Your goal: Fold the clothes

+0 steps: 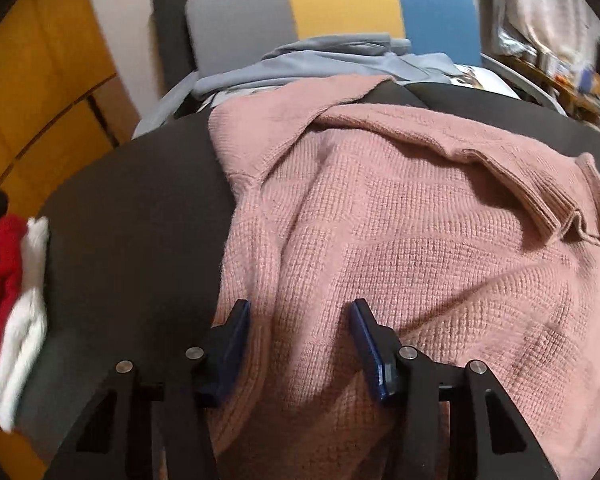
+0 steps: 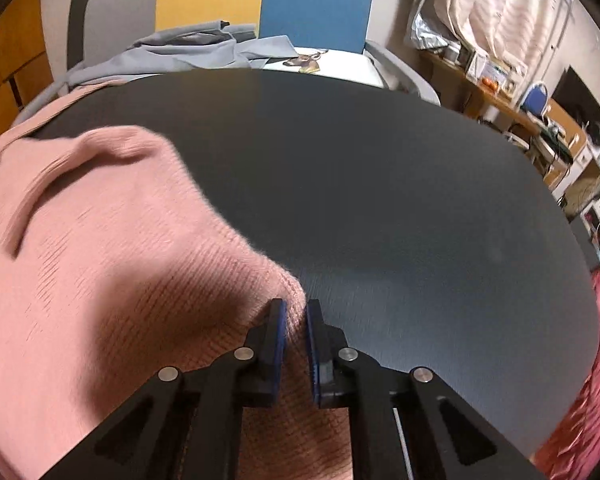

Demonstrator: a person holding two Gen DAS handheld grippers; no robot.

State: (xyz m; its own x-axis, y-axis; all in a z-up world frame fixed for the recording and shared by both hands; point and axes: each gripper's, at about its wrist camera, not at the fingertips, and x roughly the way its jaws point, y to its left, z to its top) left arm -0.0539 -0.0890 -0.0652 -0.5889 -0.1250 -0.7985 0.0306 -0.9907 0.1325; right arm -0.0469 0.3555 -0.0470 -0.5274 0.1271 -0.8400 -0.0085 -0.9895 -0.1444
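A pink knit sweater (image 1: 400, 232) lies spread on a round black table (image 1: 140, 216). A sleeve with a ribbed cuff (image 1: 556, 208) is folded across its upper part. My left gripper (image 1: 300, 312) is open, its blue-padded fingers straddling the sweater's near left edge. In the right wrist view the same sweater (image 2: 100, 240) covers the left of the table (image 2: 380, 184). My right gripper (image 2: 296, 308) is shut on the sweater's right edge, a fold of knit pinched between the pads.
A grey-blue garment (image 1: 320, 64) lies on a chair with grey, yellow and blue panels (image 1: 340, 4) behind the table. Red and white folded cloth (image 1: 16, 300) sits at the table's left edge. A bright pink cloth (image 2: 596, 360) is at the right edge. A cluttered desk (image 2: 520, 100) stands far right.
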